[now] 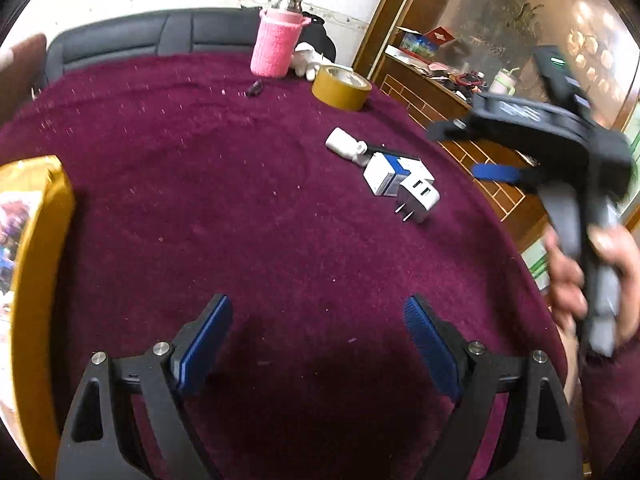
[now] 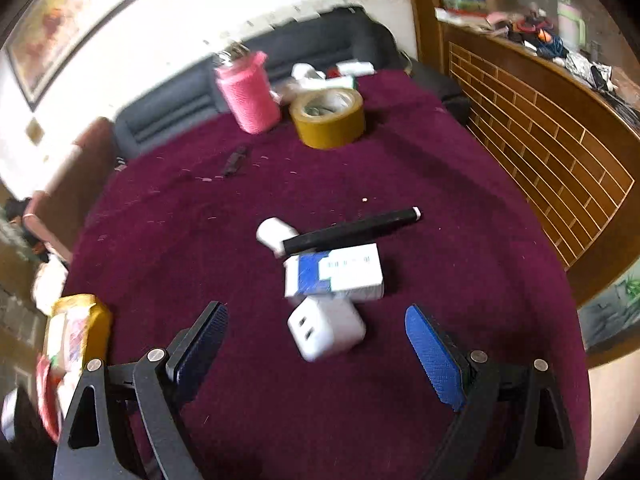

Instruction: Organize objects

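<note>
On the maroon tablecloth [image 1: 200,200] lie a white USB charger plug [image 2: 326,330], a white-and-blue small box [image 2: 334,276], a black pen [image 2: 352,232] and a small white bottle [image 2: 272,234], clustered together. The cluster also shows in the left wrist view: charger [image 1: 418,200], box [image 1: 390,174], bottle [image 1: 344,144]. My left gripper [image 1: 318,332] is open and empty above bare cloth. My right gripper [image 2: 316,344] is open, its jaws either side of the charger, apart from it. The right gripper also shows, blurred, at the right of the left wrist view [image 1: 472,152].
A pink knitted bottle sleeve [image 1: 276,46], a roll of brown tape [image 1: 342,88] and a small dark object [image 1: 255,89] sit at the far side. A yellow packet [image 1: 30,220] lies at the left edge. A wooden cabinet [image 2: 540,132] stands right of the table.
</note>
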### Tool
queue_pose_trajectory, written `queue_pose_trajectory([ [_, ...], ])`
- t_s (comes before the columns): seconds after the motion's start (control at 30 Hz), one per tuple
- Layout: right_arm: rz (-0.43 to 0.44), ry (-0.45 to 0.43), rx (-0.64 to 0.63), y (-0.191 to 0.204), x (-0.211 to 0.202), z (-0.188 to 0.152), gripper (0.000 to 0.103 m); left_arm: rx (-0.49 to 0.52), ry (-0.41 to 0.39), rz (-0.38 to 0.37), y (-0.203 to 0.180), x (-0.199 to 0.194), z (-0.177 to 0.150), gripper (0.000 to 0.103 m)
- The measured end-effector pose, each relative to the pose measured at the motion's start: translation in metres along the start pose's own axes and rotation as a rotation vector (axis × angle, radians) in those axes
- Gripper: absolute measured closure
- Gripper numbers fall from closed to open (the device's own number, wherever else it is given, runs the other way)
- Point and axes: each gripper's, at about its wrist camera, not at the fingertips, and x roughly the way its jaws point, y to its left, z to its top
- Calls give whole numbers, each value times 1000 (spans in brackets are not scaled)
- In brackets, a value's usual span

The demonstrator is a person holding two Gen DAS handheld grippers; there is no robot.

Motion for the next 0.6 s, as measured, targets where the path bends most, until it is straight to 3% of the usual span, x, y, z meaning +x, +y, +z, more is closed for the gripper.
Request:
queue_pose_trajectory([
  [0.13,-67,14,35,-6,41,37,10,-57,39,-28,15,13,-4,16],
  [0.23,-100,18,-33,11,63,60,10,-83,39,-51,19,12,-2,13],
  [0.43,-51,214,-139,55,126,65,8,-110,37,-89,26,10,-2,13],
  [0.5,91,334,-121,65,132,51,8,-116,38,-97,27,9,-1,13],
  [0.6,282,425,-109,76,115,32,8,-131,37,-109,30,7,-1,13],
])
